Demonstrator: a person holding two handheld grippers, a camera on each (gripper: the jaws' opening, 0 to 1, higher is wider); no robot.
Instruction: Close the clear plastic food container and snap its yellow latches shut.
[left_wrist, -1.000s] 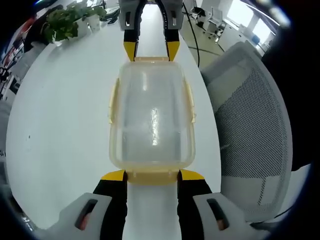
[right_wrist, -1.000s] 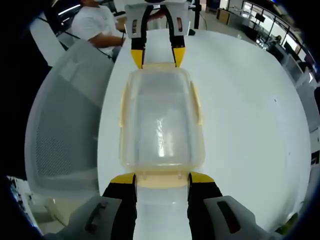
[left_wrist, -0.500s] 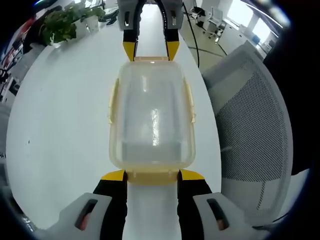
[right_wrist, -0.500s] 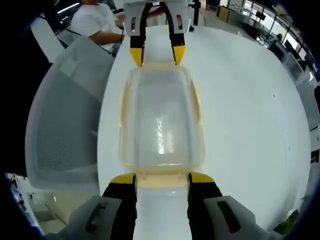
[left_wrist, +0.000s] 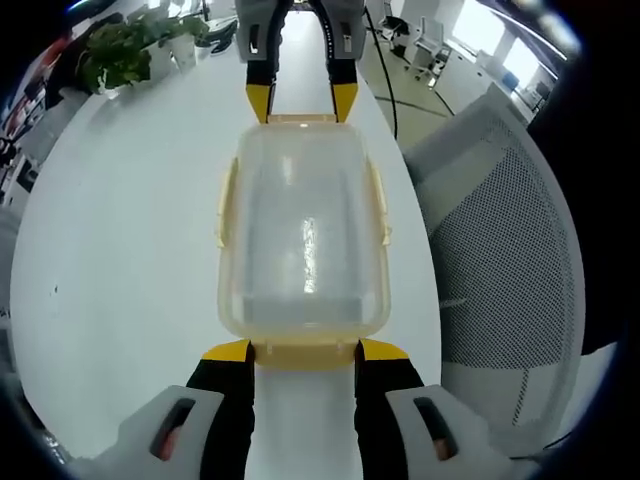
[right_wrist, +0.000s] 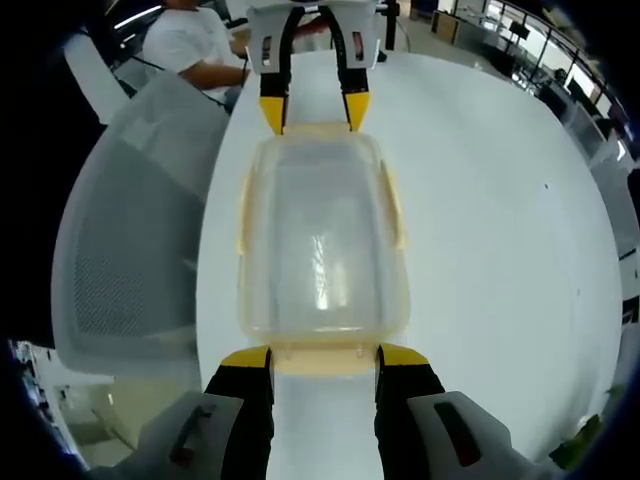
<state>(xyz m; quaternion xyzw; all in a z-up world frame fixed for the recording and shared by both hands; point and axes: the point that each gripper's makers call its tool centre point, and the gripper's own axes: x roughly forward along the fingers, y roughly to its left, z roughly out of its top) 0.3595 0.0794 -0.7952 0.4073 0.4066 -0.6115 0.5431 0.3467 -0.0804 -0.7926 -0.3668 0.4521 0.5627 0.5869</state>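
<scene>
Nothing has shifted since before: left gripper (left_wrist: 304, 349) and right gripper (right_wrist: 323, 354), jaws spread, bracket opposite end latches of the container (left_wrist: 303, 240) on the table (left_wrist: 120, 220); latch state unclear.

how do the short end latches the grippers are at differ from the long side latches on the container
The end latch sits between the left gripper jaws, and the opposite end latch between the right gripper jaws; the side latches have no gripper at them. End latches run along the short ends of the container, side latches along the long edges. All are yellow.
</scene>
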